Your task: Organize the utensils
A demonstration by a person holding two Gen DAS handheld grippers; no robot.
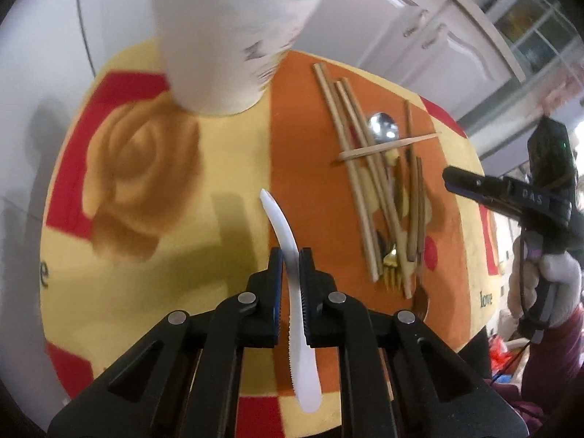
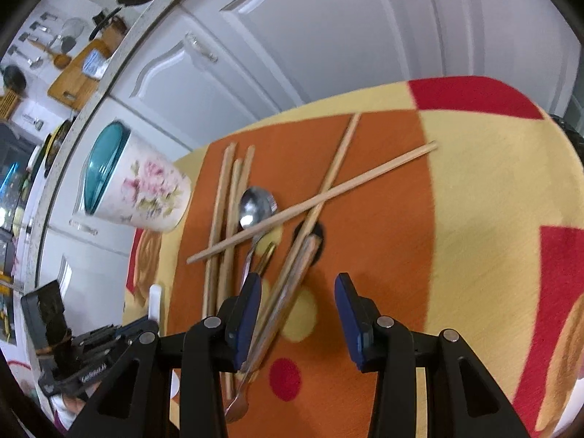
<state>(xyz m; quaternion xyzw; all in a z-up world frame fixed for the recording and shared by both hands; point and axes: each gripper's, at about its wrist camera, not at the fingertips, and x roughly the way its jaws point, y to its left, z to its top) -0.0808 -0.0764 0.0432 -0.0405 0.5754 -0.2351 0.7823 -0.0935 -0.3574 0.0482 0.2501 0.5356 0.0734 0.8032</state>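
My left gripper [image 1: 291,255] is shut on a white plastic knife [image 1: 280,224], whose handle points ahead and whose serrated blade runs back between the fingers. A white floral cup [image 1: 222,43] with a teal inside stands beyond it on the patterned mat [image 1: 146,292]. To the right lies a pile: wooden chopsticks [image 1: 356,168], a steel spoon [image 1: 382,126] and a gold fork [image 1: 391,273]. My right gripper [image 2: 298,284] hangs open just above the pile's near end, its left pad close to some brown-handled utensils [image 2: 292,292]. In the right wrist view the spoon [image 2: 255,204], crossed chopsticks [image 2: 314,200] and cup [image 2: 146,189] show.
White cabinet doors [image 2: 328,36] stand right behind the mat's far edge. A gloved hand [image 1: 558,273] holds the right gripper's handle at the mat's right side. A counter with a cutting board [image 2: 78,73] and hanging tools runs above the cabinets.
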